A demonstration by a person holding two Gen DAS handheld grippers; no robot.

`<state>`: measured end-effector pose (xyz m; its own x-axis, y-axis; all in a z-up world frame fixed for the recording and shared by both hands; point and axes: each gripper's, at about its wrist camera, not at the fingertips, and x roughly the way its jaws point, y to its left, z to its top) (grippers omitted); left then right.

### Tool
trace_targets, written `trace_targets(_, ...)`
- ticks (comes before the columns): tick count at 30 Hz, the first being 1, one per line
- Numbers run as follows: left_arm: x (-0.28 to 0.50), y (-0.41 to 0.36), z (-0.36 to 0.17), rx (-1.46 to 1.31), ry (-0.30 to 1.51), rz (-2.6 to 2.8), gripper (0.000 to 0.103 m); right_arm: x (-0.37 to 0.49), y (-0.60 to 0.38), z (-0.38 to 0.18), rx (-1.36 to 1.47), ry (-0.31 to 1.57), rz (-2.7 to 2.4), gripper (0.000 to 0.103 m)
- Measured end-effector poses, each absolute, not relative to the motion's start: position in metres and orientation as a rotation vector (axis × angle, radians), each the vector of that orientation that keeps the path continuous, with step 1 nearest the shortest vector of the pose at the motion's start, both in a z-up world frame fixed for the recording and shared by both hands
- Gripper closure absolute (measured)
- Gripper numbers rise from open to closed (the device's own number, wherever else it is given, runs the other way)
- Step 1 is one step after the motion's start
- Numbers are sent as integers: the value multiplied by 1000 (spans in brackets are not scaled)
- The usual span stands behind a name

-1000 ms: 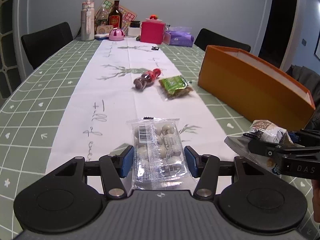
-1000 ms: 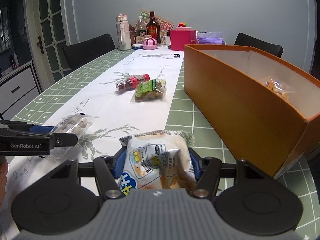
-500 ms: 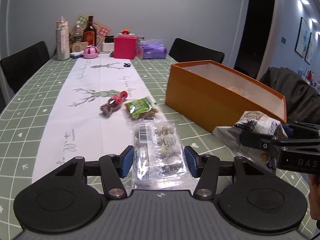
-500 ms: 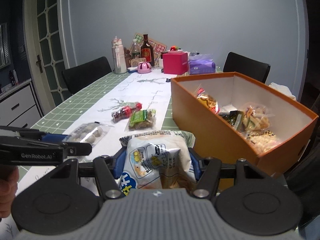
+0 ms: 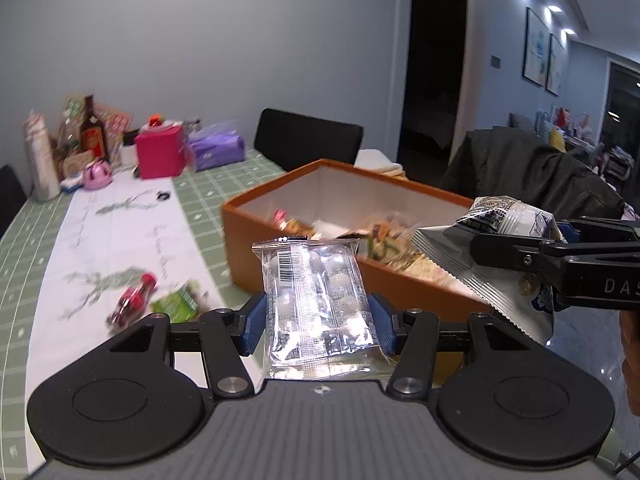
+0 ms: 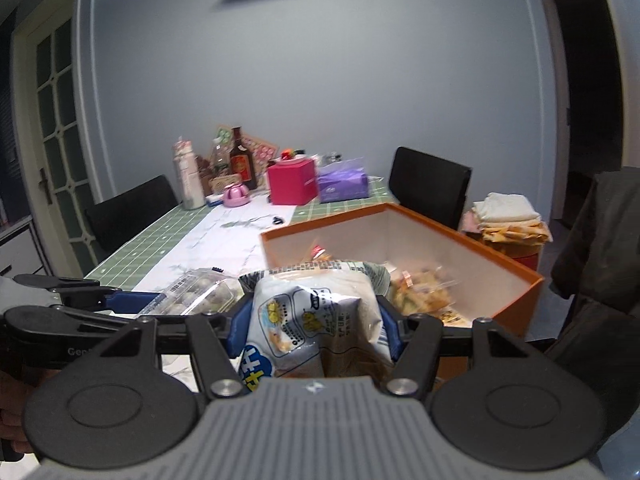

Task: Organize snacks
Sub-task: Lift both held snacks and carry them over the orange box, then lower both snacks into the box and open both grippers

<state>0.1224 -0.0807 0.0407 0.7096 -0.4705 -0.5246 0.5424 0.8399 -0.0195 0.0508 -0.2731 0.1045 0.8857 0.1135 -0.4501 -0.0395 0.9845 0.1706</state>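
My left gripper [image 5: 318, 322] is shut on a clear packet of round white sweets [image 5: 316, 296] and holds it in the air by the near wall of the orange box [image 5: 400, 280]. My right gripper [image 6: 314, 326] is shut on a white snack bag [image 6: 316, 320] and holds it above the box's near edge [image 6: 516, 304]. Several snack packets lie inside the box [image 6: 420, 288]. The right gripper and its bag [image 5: 500, 256] show at the right of the left wrist view. The left gripper and its packet [image 6: 200, 294] show at the left of the right wrist view.
A small red-capped bottle [image 5: 134, 300] and a green snack packet [image 5: 180, 304] lie on the white runner [image 5: 120, 248]. A pink box [image 6: 290, 180], purple tissue pack [image 6: 344, 184] and bottles [image 6: 242, 160] stand at the far end. Black chairs [image 6: 430, 184] surround the table.
Both grippers have risen and moved right toward the orange box, each still holding its packet. The box's inside now shows in both views.
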Motion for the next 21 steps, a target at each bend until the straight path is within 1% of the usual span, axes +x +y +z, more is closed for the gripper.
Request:
trace_targets(7, 146, -128, 54, 205, 518, -646, 41, 73, -312, 113, 201, 477, 15, 42)
trace_targets(13, 166, -160, 49, 314, 533, -660, 41, 107, -329, 105, 203, 509, -8, 42)
trace_targets(21, 196, -189, 33, 369, 627, -661, 41, 150, -345, 89, 164, 576, -22, 42)
